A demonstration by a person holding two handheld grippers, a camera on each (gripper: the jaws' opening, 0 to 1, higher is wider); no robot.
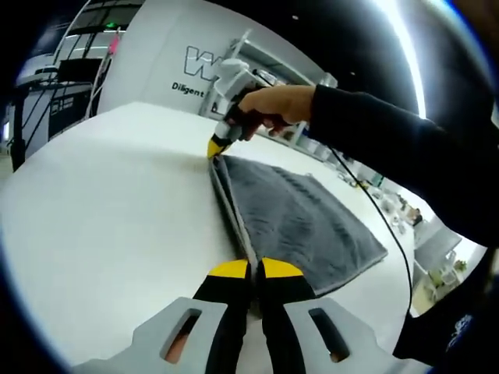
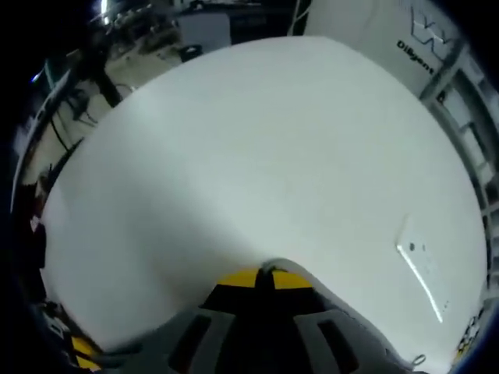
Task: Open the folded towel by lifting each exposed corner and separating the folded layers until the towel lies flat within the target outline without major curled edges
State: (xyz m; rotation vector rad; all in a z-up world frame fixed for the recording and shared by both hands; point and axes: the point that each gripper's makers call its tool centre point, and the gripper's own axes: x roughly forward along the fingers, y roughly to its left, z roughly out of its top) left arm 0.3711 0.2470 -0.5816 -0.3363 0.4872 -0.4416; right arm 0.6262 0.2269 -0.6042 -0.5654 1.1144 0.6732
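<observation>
Towel [image 1: 300,218], grey, folded, lies on the white worktop [image 1: 109,202]; its long folded edge runs from the left gripper [image 1: 255,270] at the near end to the right gripper [image 1: 216,147] at the far end. Step in hand, by judgement: both grippers hold the same edge at its two corners, ready to lift the upper layer and carry it over. To do it well, raise both ends together and level, keep the edge taut between them, take only the top layer, and sweep across low so the free half lays down without curling. No target outline can be made out on the worktop. Left jaws: together, yellow tips pinched on the towel's near edge. Right jaws: in the right gripper view [image 2: 257,278] the tips sit closed with a thin pale rim of cloth across them; in the left gripper view the tips meet the far corner, hand [image 1: 277,105] around the handle.
</observation>
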